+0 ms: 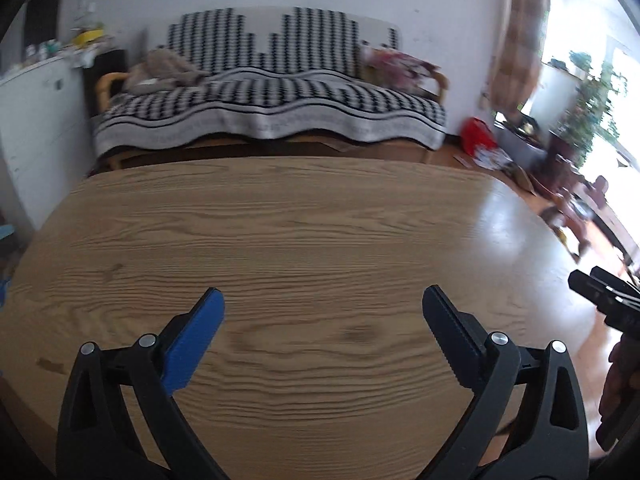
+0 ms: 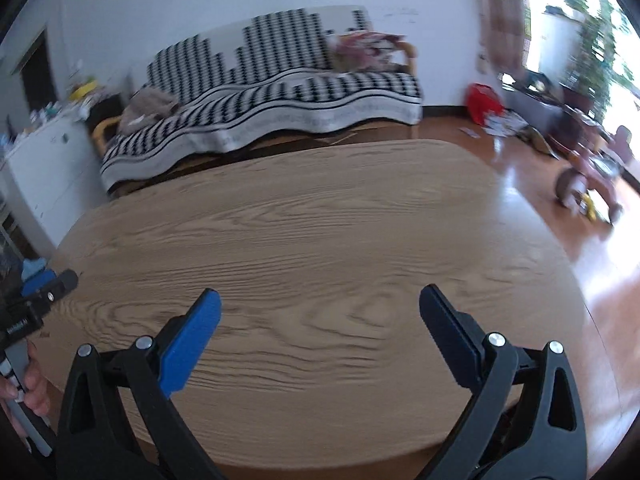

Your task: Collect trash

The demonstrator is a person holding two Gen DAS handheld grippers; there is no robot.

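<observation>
Ahead of both tools lies bare worktop (image 1: 280, 220); no trash shows on it. The left tool (image 1: 323, 304) and right tool (image 2: 319, 304) gape wide, holding nothing. Litter (image 2: 500, 122) on the floor far beyond the right tool looks papery: probably light and crushable, best pinched at an edge.

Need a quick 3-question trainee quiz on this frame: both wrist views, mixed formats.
1. True or false: the left hand-held gripper is shut on a piece of trash.
2. Multiple choice: what lies on the floor to the right of the sofa? A) a red bag B) a green bucket C) a blue chair
3. Fill in: both hand-held grippers hover over a wooden ____.

Key:
1. False. It is open and empty, like the right hand-held gripper.
2. A, the red bag, with scattered papers beside it.
3. table; no trash shows on it.
</observation>
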